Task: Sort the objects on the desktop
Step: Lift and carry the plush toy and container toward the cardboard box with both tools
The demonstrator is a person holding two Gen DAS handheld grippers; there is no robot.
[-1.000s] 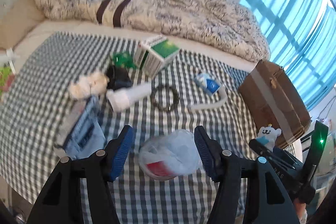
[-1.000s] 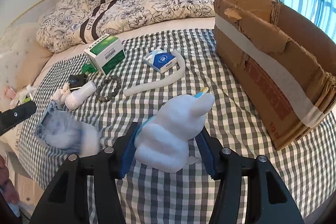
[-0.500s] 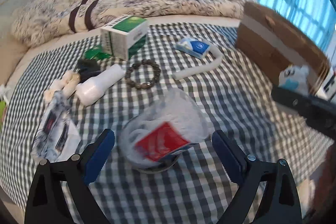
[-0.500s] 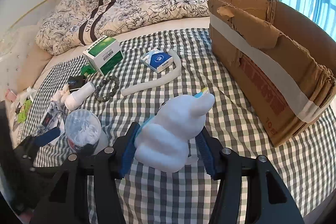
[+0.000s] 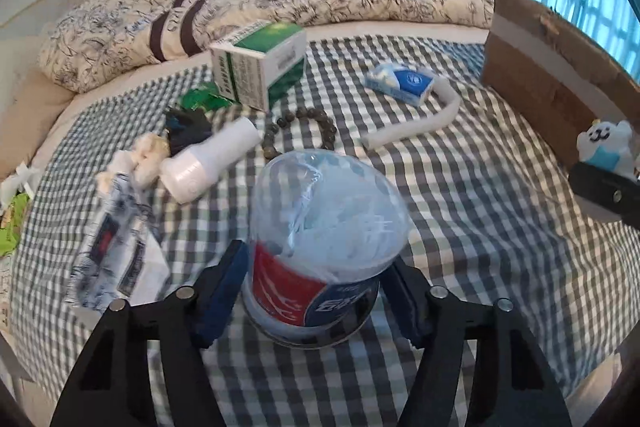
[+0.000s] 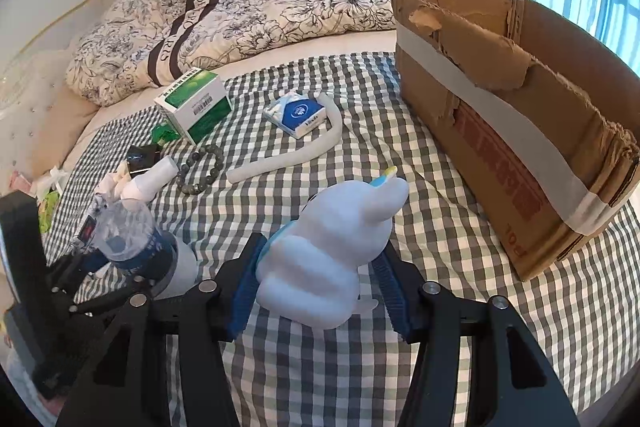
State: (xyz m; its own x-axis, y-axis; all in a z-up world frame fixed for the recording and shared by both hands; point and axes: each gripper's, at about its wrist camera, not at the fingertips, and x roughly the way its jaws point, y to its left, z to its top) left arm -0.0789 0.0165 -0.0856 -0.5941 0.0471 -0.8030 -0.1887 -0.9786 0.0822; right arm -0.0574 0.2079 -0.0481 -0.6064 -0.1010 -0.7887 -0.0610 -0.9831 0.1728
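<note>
Two grippers each hold something: left a clear tub of white sticks, right a plush toy.

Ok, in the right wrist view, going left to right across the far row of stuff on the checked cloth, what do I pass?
Green box → blue tissue pack → cardboard box.
</note>
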